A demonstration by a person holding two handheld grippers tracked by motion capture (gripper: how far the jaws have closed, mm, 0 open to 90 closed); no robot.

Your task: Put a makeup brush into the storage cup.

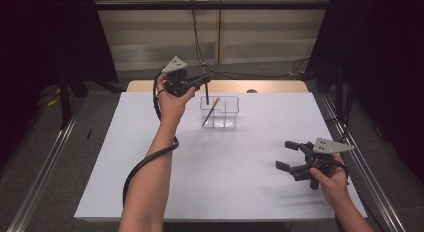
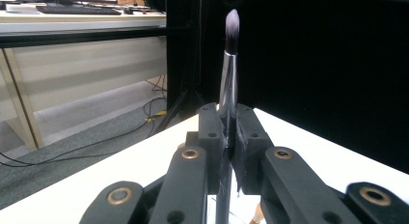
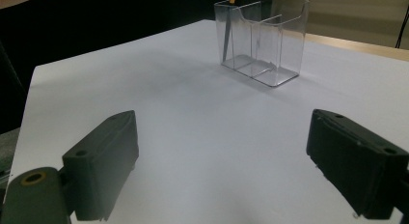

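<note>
My left gripper (image 1: 206, 81) is raised at the back of the white table (image 1: 150, 157), just above the left end of a clear divided container (image 1: 231, 108). It is shut on a makeup brush (image 1: 207, 96) whose dark handle hangs down toward the container. In the left gripper view the jaws (image 2: 228, 132) clamp the brush (image 2: 228, 79) at its silver ferrule, pale bristles up. A second brush (image 1: 211, 112) with a tan end leans inside the container's left compartment. My right gripper (image 1: 285, 155) sits low at the table's right, open and holding nothing, facing the container (image 3: 263, 38).
A wooden strip (image 1: 270, 86) borders the table's far edge, with cables (image 1: 250, 74) on the floor behind it. Metal rails (image 1: 45, 167) run along both sides. Black curtains hang at left and right. White tabletop lies between the container and my right gripper.
</note>
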